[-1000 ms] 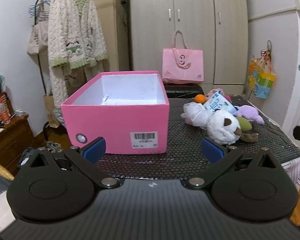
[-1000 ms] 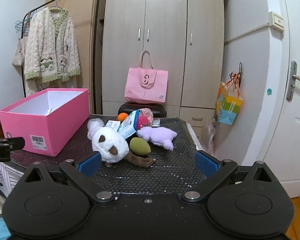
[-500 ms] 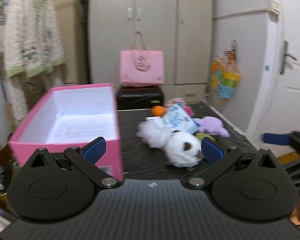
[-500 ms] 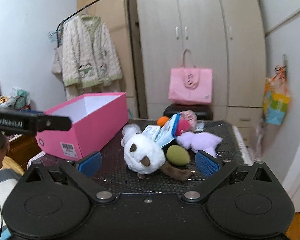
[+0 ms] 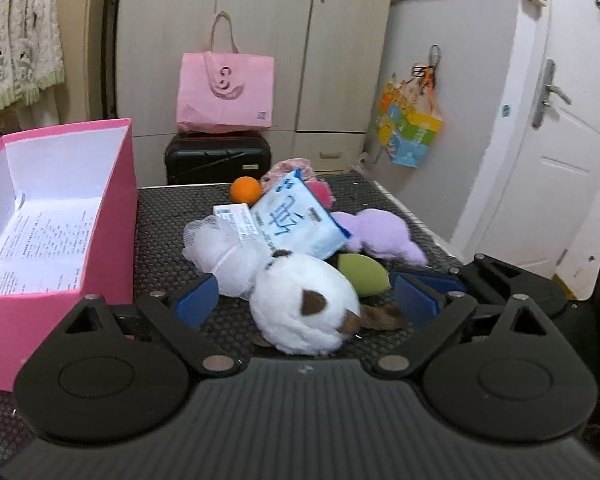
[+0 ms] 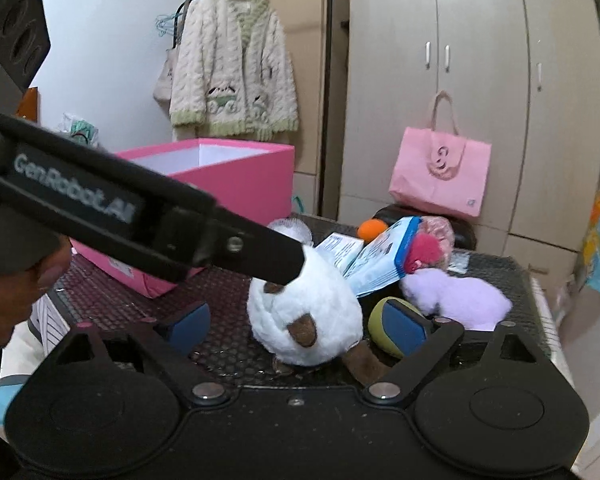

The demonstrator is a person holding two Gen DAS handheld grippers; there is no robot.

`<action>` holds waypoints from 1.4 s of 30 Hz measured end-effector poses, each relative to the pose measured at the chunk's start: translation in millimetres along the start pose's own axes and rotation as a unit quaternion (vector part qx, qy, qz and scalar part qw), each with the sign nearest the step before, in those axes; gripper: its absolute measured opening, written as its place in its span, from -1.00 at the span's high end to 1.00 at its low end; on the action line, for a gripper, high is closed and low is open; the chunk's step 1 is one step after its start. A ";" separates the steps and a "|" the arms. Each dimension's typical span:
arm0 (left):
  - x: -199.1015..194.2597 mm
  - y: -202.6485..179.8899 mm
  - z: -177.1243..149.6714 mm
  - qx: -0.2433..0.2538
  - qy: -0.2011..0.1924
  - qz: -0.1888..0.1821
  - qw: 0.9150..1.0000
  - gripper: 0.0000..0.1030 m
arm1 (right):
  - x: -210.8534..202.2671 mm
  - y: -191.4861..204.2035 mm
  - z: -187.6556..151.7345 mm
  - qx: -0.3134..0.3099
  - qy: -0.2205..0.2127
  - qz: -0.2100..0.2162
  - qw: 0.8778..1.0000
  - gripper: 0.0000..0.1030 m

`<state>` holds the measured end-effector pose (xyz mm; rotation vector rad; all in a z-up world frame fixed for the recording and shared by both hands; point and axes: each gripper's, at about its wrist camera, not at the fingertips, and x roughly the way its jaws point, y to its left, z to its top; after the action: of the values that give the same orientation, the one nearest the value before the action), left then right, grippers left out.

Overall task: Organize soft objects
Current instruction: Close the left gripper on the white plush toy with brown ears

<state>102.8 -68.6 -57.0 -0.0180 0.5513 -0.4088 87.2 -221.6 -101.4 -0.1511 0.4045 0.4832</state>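
Note:
A white plush toy with brown patches [image 5: 300, 304] [image 6: 304, 316] lies on the black mat among a pile: a white mesh puff [image 5: 220, 252], a blue tissue pack [image 5: 296, 216], a green sponge [image 5: 360, 274], a purple plush [image 5: 380, 232] and an orange ball [image 5: 245, 189]. An open pink box [image 5: 60, 216] stands at the left. My left gripper [image 5: 304, 300] is open with its jaws either side of the white plush. My right gripper [image 6: 300, 326] is open too, close around the same plush. The left gripper's finger [image 6: 180, 232] crosses the right wrist view.
A pink tote bag [image 5: 226, 92] sits on a black case [image 5: 216, 160] behind the table. Wardrobe doors stand at the back, a white door [image 5: 560, 140] at the right, and a cardigan [image 6: 232, 80] hangs at the left.
Both grippers have swung from the box side toward the toy pile and moved in close. The white plush now sits between the open jaws of each.

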 end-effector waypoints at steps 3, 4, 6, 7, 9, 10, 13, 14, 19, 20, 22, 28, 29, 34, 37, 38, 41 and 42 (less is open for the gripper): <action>17.3 2.1 -2.6 0.004 0.007 0.017 1.000 -0.75 | 12.0 -6.1 -0.6 -0.011 0.008 0.003 1.000 -0.72; 22.0 3.6 -2.7 0.003 0.012 0.017 1.000 -0.75 | 13.6 -6.6 -0.7 -0.019 0.003 0.000 1.000 -0.70; 31.1 8.9 -3.5 -0.009 0.021 0.012 1.000 -0.73 | 16.4 -7.9 -1.0 -0.027 0.000 -0.001 1.000 -0.69; 34.5 11.5 -4.0 -0.017 0.025 0.008 1.000 -0.73 | 18.9 -8.1 -0.8 -0.032 0.003 -0.003 0.999 -0.67; 40.7 15.6 -4.5 -0.030 0.036 -0.003 0.999 -0.68 | 23.3 -8.3 -1.2 -0.038 0.007 -0.008 0.999 -0.59; 43.7 16.3 -5.4 -0.032 0.041 -0.006 0.999 -0.65 | 26.0 -8.1 -1.7 -0.039 0.011 -0.007 0.999 -0.55; 51.1 16.3 -8.5 -0.035 0.055 -0.017 0.998 -0.51 | 32.1 -10.9 -3.6 -0.028 0.020 0.007 0.999 -0.45; 52.4 16.3 -8.9 -0.036 0.056 -0.021 0.998 -0.47 | 33.2 -11.0 -4.0 -0.026 0.023 0.015 0.999 -0.42; 57.6 16.2 -12.1 -0.043 0.062 -0.028 0.997 -0.40 | 37.3 -7.1 -5.3 -0.040 0.024 0.017 0.999 -0.43; 58.3 16.5 -13.3 -0.047 0.062 -0.030 0.997 -0.39 | 37.3 -7.2 -5.5 -0.040 0.025 0.016 0.999 -0.43; 59.2 16.6 -14.8 -0.055 0.061 -0.031 0.996 -0.38 | 36.6 -8.3 -5.6 -0.036 0.024 0.017 0.999 -0.40; 54.0 10.5 -15.7 -0.045 0.054 -0.022 0.997 -0.37 | 32.6 -4.6 -5.5 -0.038 0.018 0.010 0.999 -0.36; 52.8 9.8 -15.5 -0.044 0.055 -0.021 0.997 -0.37 | 32.2 -4.5 -5.0 -0.036 0.018 0.010 0.999 -0.36; 41.7 7.2 -13.4 -0.041 0.054 -0.022 0.997 -0.37 | 24.5 -1.1 -2.2 -0.030 0.015 0.010 0.999 -0.36; 32.9 4.2 -11.8 -0.035 0.056 -0.021 0.998 -0.37 | 17.9 2.0 0.9 -0.028 0.016 0.010 0.999 -0.36; 30.2 3.5 -12.1 -0.033 0.057 -0.021 0.998 -0.37 | 15.5 3.0 2.4 -0.024 0.018 0.011 0.999 -0.36; 20.0 1.4 -12.6 -0.031 0.060 -0.021 0.997 -0.37 | 8.5 6.0 5.5 -0.009 0.023 0.016 1.000 -0.36; 16.0 0.2 -13.0 -0.032 0.064 -0.020 0.997 -0.37 | 5.9 7.6 6.2 -0.005 0.026 0.018 0.999 -0.36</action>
<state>108.6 -73.3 -76.2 -0.0646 0.6910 -0.4333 90.4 -211.0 -98.5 -0.1655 0.4558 0.5178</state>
